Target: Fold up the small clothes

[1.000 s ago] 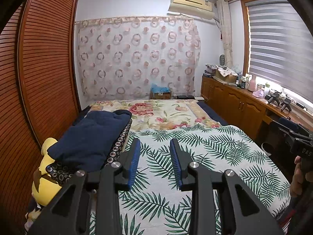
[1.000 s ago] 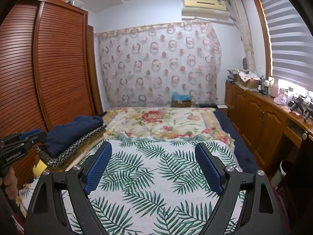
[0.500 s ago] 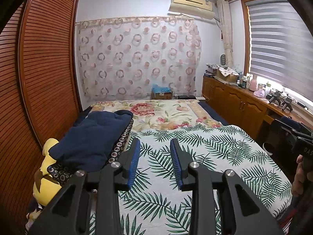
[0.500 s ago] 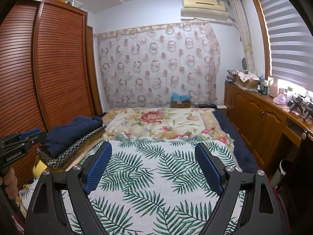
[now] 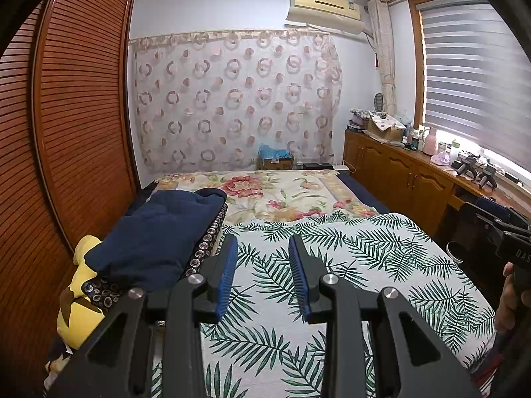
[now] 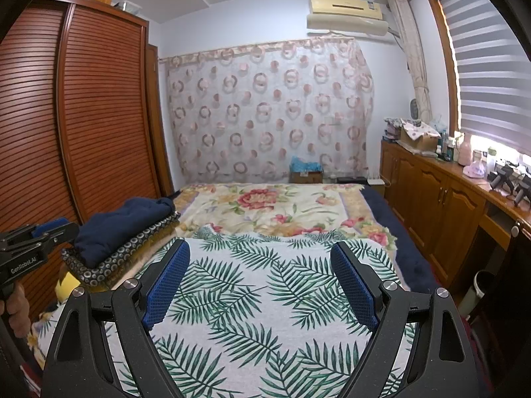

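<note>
Left gripper point(image 5: 262, 258), jaws narrowly apart and empty, and right gripper point(image 6: 260, 270), jaws wide apart and empty, both hung above the near end of the leaf-print cover point(image 6: 265, 298). Against the earlier frames almost nothing had changed: the views shifted slightly and neither jaw gap altered. The stack of clothes point(image 5: 156, 235), a navy garment atop a ring-patterned one, lay folded at the left edge of the bed point(image 5: 285, 192), over a yellow plush toy point(image 5: 78, 311). This fits either a finished fold or a pause between garments.

Home bedroom, bed point(image 5: 298, 195), louvred wardrobe point(image 5: 83, 116), curtain point(image 6: 268, 109)
</note>
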Demonstrator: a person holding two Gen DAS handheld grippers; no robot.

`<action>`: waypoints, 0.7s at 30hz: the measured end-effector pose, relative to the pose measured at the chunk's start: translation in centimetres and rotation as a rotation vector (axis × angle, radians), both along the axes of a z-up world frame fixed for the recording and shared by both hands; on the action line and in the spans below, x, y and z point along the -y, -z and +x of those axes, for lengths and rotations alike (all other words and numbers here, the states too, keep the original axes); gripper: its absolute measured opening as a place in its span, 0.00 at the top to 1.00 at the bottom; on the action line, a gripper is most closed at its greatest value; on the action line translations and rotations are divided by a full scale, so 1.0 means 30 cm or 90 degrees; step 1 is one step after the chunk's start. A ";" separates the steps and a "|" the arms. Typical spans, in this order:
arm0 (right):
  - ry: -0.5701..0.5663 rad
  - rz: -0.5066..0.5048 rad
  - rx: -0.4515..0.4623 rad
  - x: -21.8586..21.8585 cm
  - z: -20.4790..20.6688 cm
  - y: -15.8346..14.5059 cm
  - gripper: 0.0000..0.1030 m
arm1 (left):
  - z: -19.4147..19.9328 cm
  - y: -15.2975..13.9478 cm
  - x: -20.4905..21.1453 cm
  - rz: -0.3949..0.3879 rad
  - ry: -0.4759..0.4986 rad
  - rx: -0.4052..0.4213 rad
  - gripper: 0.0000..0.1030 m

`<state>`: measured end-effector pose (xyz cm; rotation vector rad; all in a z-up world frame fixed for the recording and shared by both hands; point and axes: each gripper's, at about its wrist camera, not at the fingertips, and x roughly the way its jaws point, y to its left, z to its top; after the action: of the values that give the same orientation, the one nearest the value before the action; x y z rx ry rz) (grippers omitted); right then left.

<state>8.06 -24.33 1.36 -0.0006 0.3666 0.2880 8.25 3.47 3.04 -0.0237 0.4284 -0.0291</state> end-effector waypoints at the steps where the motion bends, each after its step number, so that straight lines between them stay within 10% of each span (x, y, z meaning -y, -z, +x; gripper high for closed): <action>1: -0.001 0.000 0.000 0.002 0.000 0.000 0.14 | 0.000 0.001 0.001 0.000 0.000 0.000 0.70; 21: 0.000 0.000 0.000 -0.003 0.000 0.004 0.14 | -0.001 0.005 0.000 0.000 0.000 0.001 0.70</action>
<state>8.05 -24.24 1.24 -0.0002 0.3661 0.2880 8.21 3.46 2.90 -0.0237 0.4274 -0.0288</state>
